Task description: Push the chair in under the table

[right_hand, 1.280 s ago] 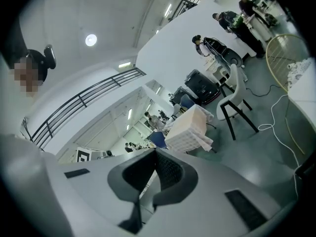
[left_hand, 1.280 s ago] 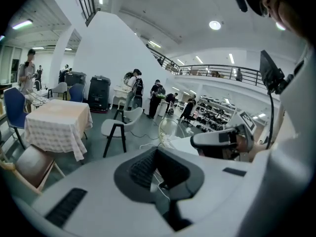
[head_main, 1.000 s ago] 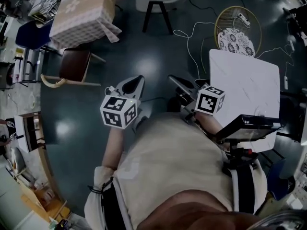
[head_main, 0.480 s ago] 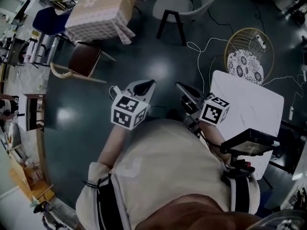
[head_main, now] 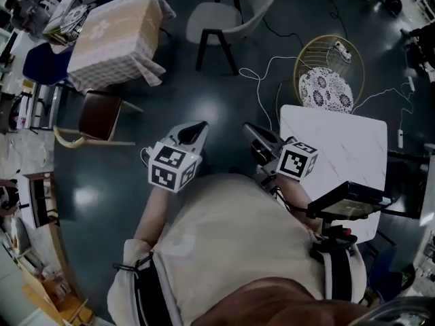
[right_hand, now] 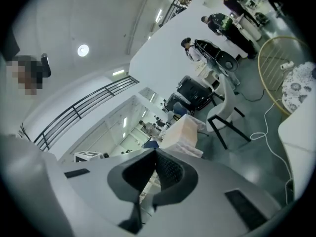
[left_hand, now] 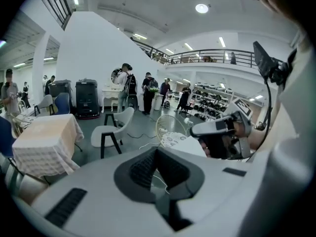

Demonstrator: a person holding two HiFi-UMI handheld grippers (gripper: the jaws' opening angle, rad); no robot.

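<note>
Left claw [head_main: 201, 125], right claw [head_main: 248, 128] shifted, shut, empty.

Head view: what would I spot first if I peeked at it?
The left gripper and right gripper in the middle, each wearing a black-and-white marker cube. Then the bright white table at right, with a round gold wire chair beyond it.

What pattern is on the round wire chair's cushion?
The cushion is white with a dark floral print, clearest in the head view.

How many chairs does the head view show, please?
4: white moulded chair top centre; gold wire chair beside white table; brown wooden chair and blue chair by checked-cloth table. More may be hidden.
</note>
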